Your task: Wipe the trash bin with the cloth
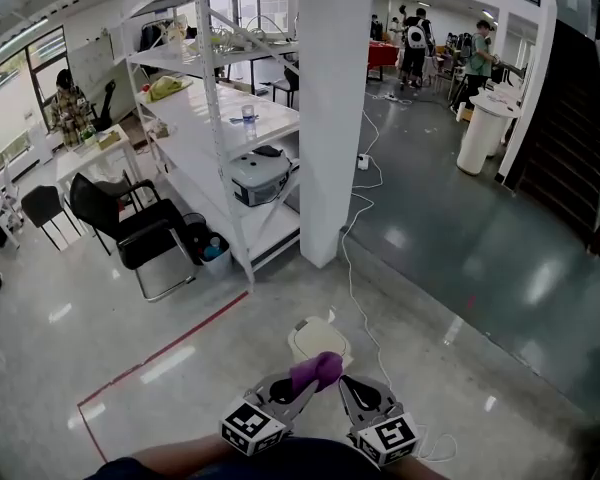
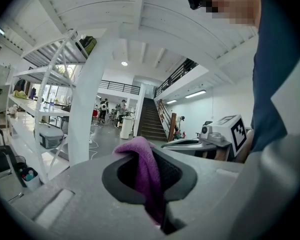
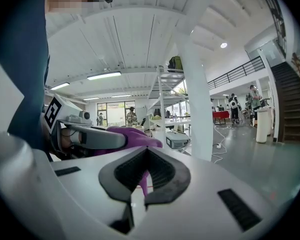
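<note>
In the head view a low trash bin (image 1: 306,340) with a cream lid stands on the grey floor just ahead of both grippers. A purple cloth (image 1: 318,370) hangs over its near edge, and my left gripper (image 1: 305,385) is shut on it. The left gripper view shows the cloth (image 2: 142,169) bunched between the dark pads of that gripper (image 2: 157,189). My right gripper (image 1: 347,386) sits close to the right of the cloth, its jaws together. In the right gripper view the right gripper (image 3: 140,184) stands shut, and the cloth (image 3: 135,134) shows beyond it on the left gripper.
A white pillar (image 1: 336,108) rises straight ahead, with a white cable (image 1: 358,308) trailing past the bin on the floor. White shelving (image 1: 230,118) and a black chair (image 1: 130,228) stand to the left. A red floor line (image 1: 160,353) runs to the left. People stand far back.
</note>
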A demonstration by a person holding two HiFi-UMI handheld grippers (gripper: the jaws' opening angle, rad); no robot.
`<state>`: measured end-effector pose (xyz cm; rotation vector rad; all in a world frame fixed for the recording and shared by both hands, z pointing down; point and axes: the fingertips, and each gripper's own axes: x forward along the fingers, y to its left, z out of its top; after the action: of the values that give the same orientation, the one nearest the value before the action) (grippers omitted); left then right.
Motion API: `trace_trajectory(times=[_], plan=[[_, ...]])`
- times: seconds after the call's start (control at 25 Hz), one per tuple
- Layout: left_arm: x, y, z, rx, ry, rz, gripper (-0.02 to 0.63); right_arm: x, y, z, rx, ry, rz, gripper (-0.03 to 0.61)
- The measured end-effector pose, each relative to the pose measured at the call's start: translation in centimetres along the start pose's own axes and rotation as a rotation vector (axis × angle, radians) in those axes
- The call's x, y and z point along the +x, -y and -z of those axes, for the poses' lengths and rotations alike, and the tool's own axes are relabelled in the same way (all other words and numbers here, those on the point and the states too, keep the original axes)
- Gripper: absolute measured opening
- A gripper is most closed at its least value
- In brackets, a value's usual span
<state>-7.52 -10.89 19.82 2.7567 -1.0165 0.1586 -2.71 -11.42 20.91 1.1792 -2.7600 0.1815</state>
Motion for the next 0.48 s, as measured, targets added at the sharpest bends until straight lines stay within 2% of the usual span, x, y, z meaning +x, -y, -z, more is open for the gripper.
trace_trajectory(times=[0.48], plan=[[-0.3,1.3,-0.7,-0.004,0.022,-0.010,0.025,-1.5,-0.8,-0.4,-0.006,-0.003,-0.010,0.006]])
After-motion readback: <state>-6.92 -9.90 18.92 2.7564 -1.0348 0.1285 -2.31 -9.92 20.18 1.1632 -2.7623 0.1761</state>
